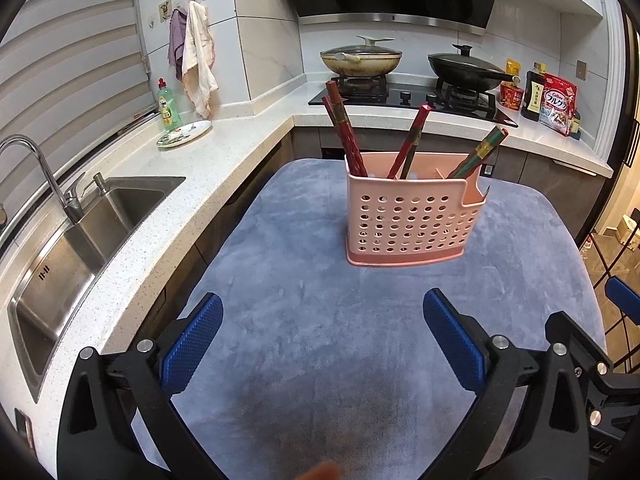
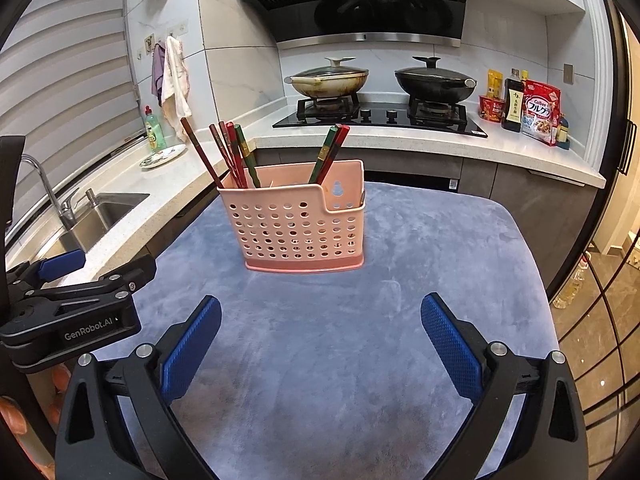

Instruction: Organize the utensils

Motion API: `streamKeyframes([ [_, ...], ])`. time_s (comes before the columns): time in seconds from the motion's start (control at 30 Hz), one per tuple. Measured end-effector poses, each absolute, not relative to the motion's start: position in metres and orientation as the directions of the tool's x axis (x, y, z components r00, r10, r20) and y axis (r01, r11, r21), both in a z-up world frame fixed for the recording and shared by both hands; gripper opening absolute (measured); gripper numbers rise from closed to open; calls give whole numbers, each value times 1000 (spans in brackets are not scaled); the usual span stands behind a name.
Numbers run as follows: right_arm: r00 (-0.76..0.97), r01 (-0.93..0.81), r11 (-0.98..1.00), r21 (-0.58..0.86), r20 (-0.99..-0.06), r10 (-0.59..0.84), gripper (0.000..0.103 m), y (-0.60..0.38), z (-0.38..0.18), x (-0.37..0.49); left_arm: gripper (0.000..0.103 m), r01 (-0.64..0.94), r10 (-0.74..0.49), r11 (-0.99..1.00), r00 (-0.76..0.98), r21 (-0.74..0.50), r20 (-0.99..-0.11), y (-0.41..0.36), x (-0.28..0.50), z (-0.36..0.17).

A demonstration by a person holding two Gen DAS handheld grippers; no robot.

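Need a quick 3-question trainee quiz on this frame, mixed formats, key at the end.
1. True or false: the chopsticks stand inside the pink holder.
2. What is between the fingers of the left tool and the right tool?
A. a chopstick
B. nothing, only the blue cloth below
C. the holder's rim
3. Fill in: on the hob, the cream pan and the black wok each carry a ____.

Key: 1 true; 2 B; 3 lid.
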State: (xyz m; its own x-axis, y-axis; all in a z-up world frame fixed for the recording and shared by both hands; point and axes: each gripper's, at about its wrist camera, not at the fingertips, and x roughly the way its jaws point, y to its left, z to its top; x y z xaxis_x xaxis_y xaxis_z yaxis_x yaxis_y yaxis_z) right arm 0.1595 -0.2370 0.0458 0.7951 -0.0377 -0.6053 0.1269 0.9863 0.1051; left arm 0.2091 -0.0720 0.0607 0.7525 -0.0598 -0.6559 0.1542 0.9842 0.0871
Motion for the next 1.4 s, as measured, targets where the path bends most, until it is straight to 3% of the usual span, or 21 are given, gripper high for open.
streamKeyframes([
  [1.4, 765, 164, 983, 78, -639, -77, 97, -235, 31, 176, 96, 134, -25, 985, 729, 107, -684, -76, 220, 44],
])
